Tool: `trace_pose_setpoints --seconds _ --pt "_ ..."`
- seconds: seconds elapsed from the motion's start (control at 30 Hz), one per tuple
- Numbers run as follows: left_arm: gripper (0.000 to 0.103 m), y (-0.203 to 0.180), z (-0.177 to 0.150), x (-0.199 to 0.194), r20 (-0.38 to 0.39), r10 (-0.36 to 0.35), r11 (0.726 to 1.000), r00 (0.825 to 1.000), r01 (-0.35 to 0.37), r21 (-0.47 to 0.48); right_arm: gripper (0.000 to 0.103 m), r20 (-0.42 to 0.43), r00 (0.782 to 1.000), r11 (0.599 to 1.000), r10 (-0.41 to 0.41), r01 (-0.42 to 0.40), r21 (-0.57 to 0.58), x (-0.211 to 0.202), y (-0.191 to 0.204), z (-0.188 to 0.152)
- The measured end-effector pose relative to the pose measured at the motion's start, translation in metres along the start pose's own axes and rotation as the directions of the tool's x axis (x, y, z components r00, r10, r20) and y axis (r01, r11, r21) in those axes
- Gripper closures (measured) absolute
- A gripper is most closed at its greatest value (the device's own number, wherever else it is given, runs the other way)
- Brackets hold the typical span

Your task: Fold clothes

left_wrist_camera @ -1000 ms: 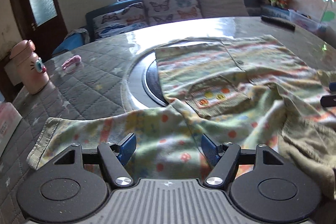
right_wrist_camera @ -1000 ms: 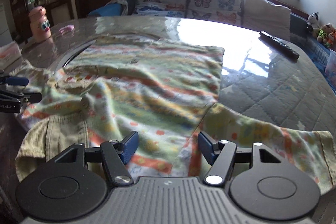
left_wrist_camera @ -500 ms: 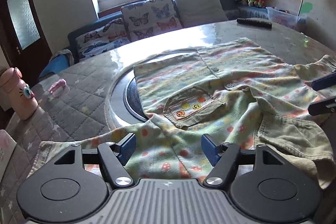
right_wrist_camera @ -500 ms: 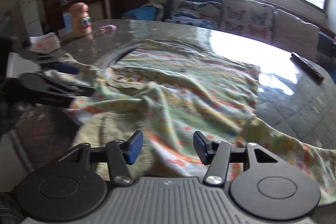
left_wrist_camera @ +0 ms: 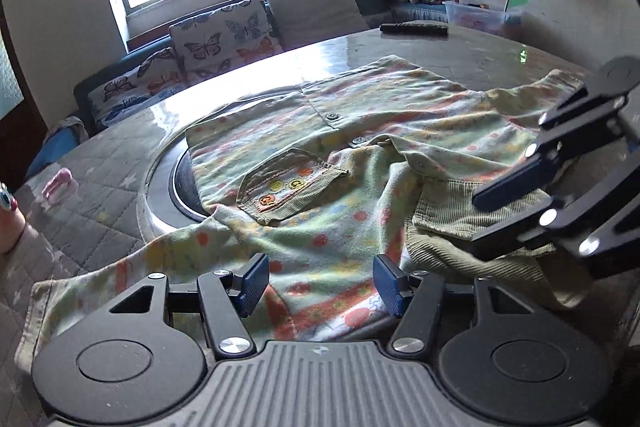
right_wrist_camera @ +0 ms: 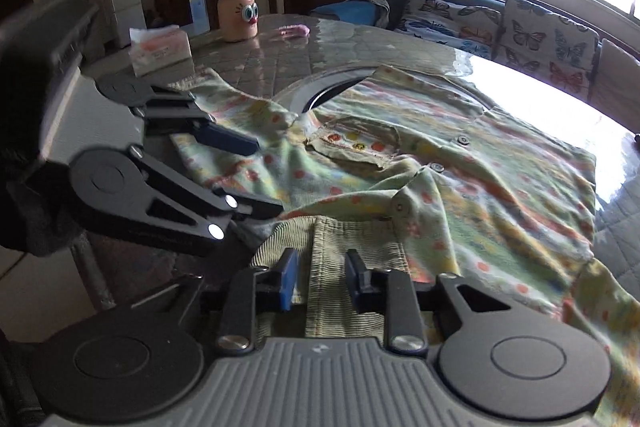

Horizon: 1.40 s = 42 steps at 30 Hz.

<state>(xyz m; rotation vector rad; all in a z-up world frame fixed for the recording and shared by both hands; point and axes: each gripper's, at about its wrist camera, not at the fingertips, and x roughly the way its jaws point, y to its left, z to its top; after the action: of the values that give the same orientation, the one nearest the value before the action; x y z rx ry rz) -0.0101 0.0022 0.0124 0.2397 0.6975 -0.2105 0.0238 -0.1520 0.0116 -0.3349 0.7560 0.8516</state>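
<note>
A child's green shirt with orange dots lies spread on the round table, its chest pocket facing up. Its ribbed olive collar sits bunched at the near edge. My right gripper straddles that collar. Its jaws are closing, with the collar's folded edge between them and a gap still showing beside the left pad. My left gripper hovers over the shoulder cloth, wide apart and closing slightly, gripping nothing. Each gripper shows in the other's view: the right gripper and the left gripper.
A pink bottle and a tissue pack stand at the table's far left. A small pink object lies on the quilted cover, a black remote at the far side. A sofa with butterfly cushions runs behind.
My right gripper has swung left onto the collar and its jaws have narrowed a lot. The left gripper has turned right and narrowed slightly. The two grippers now sit close together.
</note>
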Motion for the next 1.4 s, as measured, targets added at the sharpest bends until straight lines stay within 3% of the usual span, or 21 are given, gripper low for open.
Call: trace_pose_setpoints --seconds 0.17,0.43,0.57,0.7,0.8,1.0,1.03,1.3,1.4 --pt "0.043 0.004 0.001 -0.015 0.035 -0.016 1.000 0.999 0.017 -0.018 0.097 -0.013 0.999 0.999 -0.032 0.032 -0.002 0.006 0.001 -0.008" --pt "0.043 -0.022 0.015 -0.032 0.099 -0.173 0.985 0.980 0.171 0.030 0.098 0.055 0.998 0.989 -0.033 0.025 0.144 -0.028 -0.026 -0.008" --pt "0.043 -0.042 0.019 -0.027 0.083 -0.246 0.968 0.966 0.240 0.075 0.098 0.092 0.996 0.974 -0.016 -0.005 0.228 -0.044 -0.041 -0.011" --pt "0.044 -0.056 0.015 -0.013 0.034 -0.256 0.962 0.966 0.251 0.109 0.098 0.112 0.994 0.959 -0.001 -0.030 0.281 -0.049 -0.053 -0.010" --pt "0.050 -0.062 0.011 -0.009 0.006 -0.260 0.956 0.966 0.257 0.139 0.098 0.116 0.993 0.956 0.007 -0.041 0.290 -0.048 -0.055 -0.009" --pt "0.081 -0.057 0.005 -0.006 -0.028 -0.276 0.951 0.961 0.277 0.134 0.099 0.118 0.993 0.951 0.020 -0.055 0.305 -0.046 -0.057 -0.009" --pt "0.090 -0.055 0.006 -0.007 -0.027 -0.286 0.950 0.958 0.287 0.125 0.099 0.118 0.993 0.951 0.019 -0.055 0.304 -0.046 -0.057 -0.010" --pt "0.095 -0.038 0.014 -0.022 0.059 -0.396 0.918 0.916 0.395 0.024 0.099 0.116 0.993 0.949 0.002 -0.038 0.312 -0.048 -0.060 -0.011" --pt "0.095 -0.039 0.010 -0.011 0.025 -0.407 0.913 0.913 0.407 0.016 0.099 0.119 0.993 0.953 0.012 -0.047 0.298 -0.050 -0.057 -0.009"
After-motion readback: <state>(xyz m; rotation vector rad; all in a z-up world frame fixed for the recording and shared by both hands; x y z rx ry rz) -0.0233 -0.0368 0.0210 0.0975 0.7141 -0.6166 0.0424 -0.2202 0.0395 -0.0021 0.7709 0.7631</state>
